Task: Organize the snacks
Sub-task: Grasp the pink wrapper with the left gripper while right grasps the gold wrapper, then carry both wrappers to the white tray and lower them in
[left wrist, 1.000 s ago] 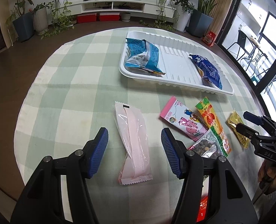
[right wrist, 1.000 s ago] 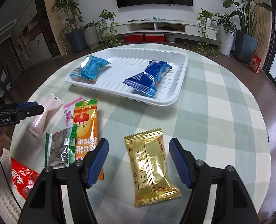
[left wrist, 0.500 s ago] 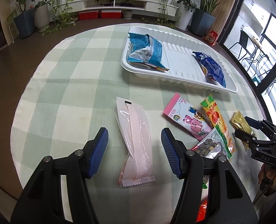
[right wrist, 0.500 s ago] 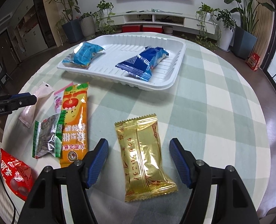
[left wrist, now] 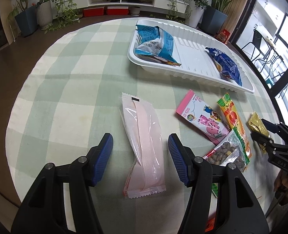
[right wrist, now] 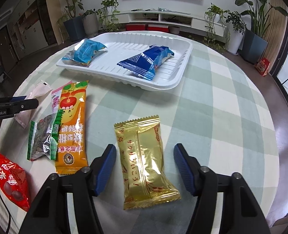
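A pale pink packet lies on the checked tablecloth between the fingers of my left gripper, which is open, with its pads clear of the wrapper. A gold packet lies lengthwise between the jaws of my right gripper. Those jaws are closing and the pads stand off the foil on both sides. The white tray at the back holds a light blue packet and a dark blue packet. In the left wrist view the right gripper straddles the gold packet.
Between the two grippers lie an orange packet, a green-edged nut packet and a pink cartoon packet. A red packet sits near the table's front left edge. The round table drops off close behind both grippers.
The right gripper's jaws have narrowed a little around the gold packet, which now sits slightly higher in its view. The left gripper and the pink packet are nearly unchanged.
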The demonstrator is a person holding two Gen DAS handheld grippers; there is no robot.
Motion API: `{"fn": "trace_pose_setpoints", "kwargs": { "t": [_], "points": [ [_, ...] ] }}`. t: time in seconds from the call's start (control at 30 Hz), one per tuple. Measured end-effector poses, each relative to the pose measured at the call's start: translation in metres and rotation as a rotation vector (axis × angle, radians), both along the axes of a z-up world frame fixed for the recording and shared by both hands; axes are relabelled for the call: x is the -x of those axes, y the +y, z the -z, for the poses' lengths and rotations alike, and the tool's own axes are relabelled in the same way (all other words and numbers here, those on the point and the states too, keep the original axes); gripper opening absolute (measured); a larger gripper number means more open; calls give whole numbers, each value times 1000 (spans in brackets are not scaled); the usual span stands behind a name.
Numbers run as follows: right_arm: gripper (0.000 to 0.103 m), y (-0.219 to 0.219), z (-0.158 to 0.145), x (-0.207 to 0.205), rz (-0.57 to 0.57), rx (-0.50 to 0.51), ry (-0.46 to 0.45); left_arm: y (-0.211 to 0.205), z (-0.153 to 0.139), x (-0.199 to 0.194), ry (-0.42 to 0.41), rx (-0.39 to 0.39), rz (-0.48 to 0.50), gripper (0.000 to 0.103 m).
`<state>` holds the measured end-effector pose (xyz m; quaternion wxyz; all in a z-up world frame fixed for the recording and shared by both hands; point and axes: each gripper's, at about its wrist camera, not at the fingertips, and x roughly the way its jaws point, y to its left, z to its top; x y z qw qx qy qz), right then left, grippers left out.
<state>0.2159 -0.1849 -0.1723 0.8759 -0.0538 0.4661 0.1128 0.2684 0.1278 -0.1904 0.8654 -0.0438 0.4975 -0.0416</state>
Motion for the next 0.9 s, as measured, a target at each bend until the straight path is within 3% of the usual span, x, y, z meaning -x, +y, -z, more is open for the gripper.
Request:
{"fn": "trace_pose_setpoints", "kwargs": {
  "t": [0.13, 0.2, 0.33, 0.9],
  "points": [
    [36, -7, -2, 0, 13, -13, -7, 1, 1, 1, -29, 27, 16, 56],
    [35, -9, -2, 0, 14, -21, -7, 5, 1, 1, -41, 72, 20, 53],
    [35, -9, -3, 0, 14, -33, -11, 14, 2, -3, -34, 104, 7, 27],
    [35, -26, -13, -5, 34, -274, 25, 21, -11, 8, -63, 172, 8, 20]
  ]
}}
